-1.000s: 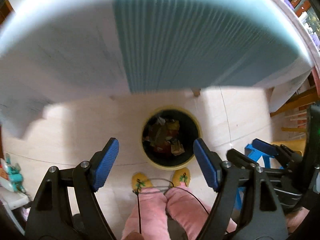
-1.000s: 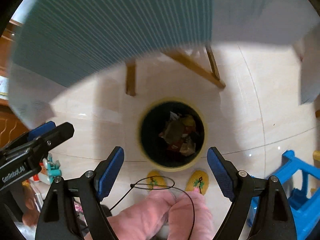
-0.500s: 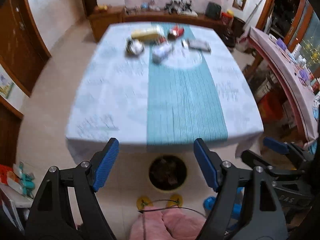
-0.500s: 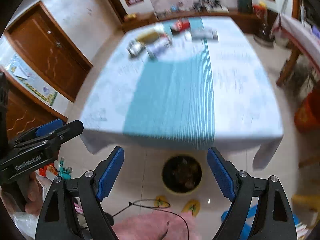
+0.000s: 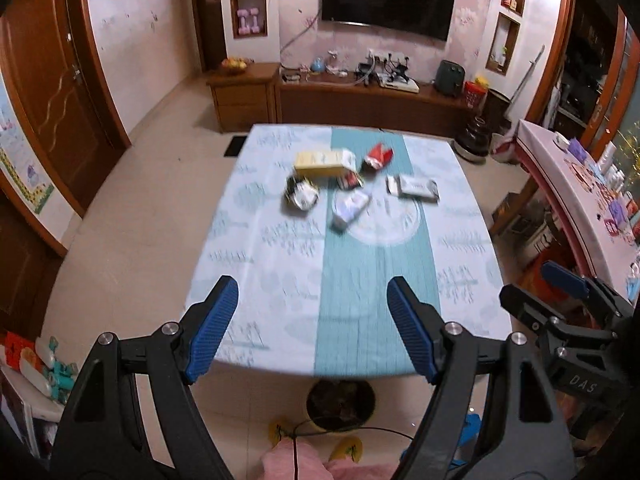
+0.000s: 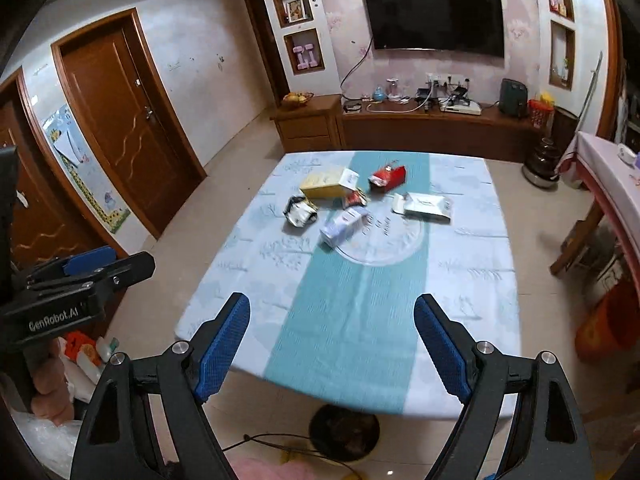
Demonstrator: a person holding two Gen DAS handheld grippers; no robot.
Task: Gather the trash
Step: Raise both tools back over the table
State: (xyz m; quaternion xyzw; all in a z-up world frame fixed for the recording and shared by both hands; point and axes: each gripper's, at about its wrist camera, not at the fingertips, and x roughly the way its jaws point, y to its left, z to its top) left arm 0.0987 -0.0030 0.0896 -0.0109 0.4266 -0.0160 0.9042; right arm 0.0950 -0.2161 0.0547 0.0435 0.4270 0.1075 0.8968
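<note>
1. Blue pads on my left gripper (image 5: 312, 328) stand wide apart with nothing between them. It hangs over the near edge of the table (image 5: 256, 296), and the trash is at the far end. If I reach too fast from here, I think I could bump the table edge.

2. Farthest left in the pile is a crumpled black and white wrapper (image 6: 300, 210). It looks light and thin. I think a pad could push it away before I can pinch it.

3. Just behind it lies a yellow box (image 6: 324, 185). It looks wide, so my claw may slip off it if I grab the long way.

4. Next comes a white and purple pack (image 6: 345, 226), nearest to me. A small red and black wrapper (image 6: 355, 199) lies very close behind it. I might catch both at once and drop one on the floor.

5. Then a red packet (image 6: 387, 176), far back. It is a long reach, and I could knock other things on the way.

6. Farthest right is a flat white pack (image 6: 426, 207). It lies low on the cloth, so I might pinch the cloth (image 6: 352, 304) with it and drag everything.

7. My right gripper (image 6: 332, 346) is also wide and holds nothing.

8. The bin (image 6: 344, 426) sits on the floor, half hidden under the near table edge. I think trash could miss it if I let go too early.
</note>
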